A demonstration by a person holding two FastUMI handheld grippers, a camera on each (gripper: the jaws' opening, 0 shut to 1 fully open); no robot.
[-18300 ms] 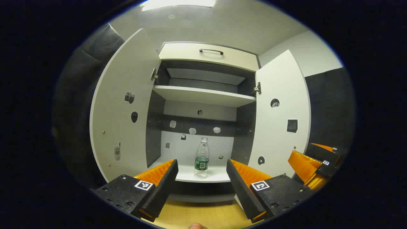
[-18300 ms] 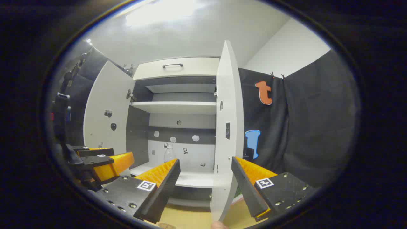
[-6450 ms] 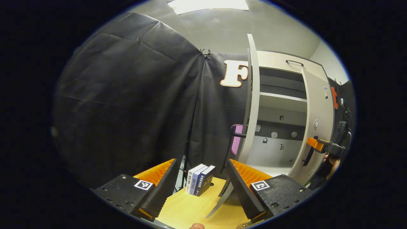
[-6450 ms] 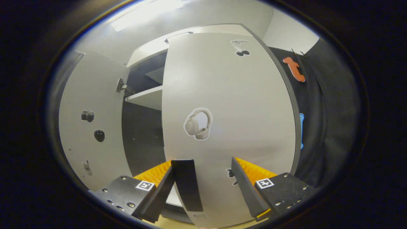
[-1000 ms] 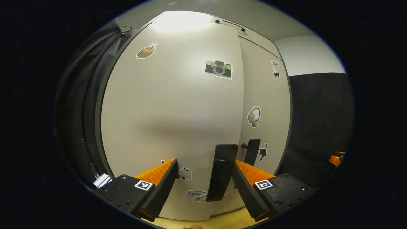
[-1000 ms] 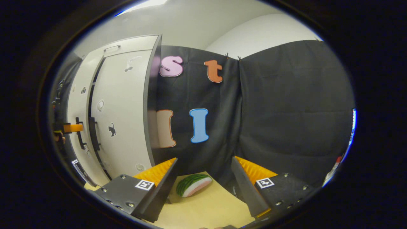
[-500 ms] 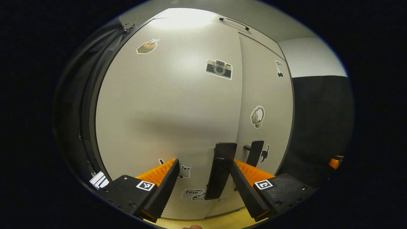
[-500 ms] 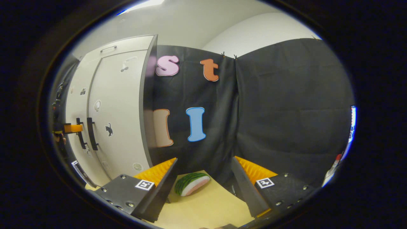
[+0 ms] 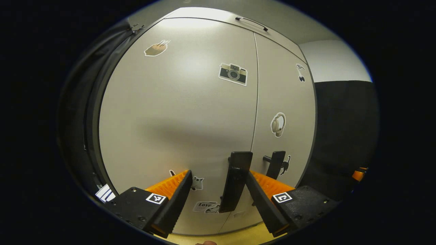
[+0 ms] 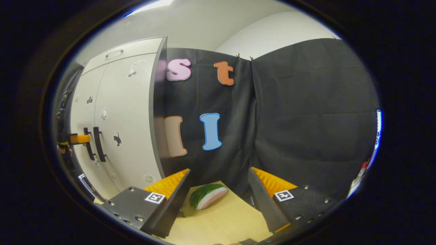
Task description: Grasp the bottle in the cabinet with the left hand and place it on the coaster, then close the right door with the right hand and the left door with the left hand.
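Left tool point(image 9: 216, 190) is spread wide, level, facing the left door point(image 9: 177, 115); its right finger point(image 9: 262, 200) lies just beside the upright black handle point(image 9: 235, 182). Both doors are flush, right door point(image 9: 282, 102) shut. Right tool point(image 10: 218, 194), also wide and empty, points over the yellow surface point(image 10: 221, 221) toward a watermelon slice point(image 10: 207, 196).

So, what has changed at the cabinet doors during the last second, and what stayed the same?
The left door swung the last bit inward and now sits flush beside the right door. The left gripper is still open, its fingers either side of the left door's handle. The right gripper stays open over the table.
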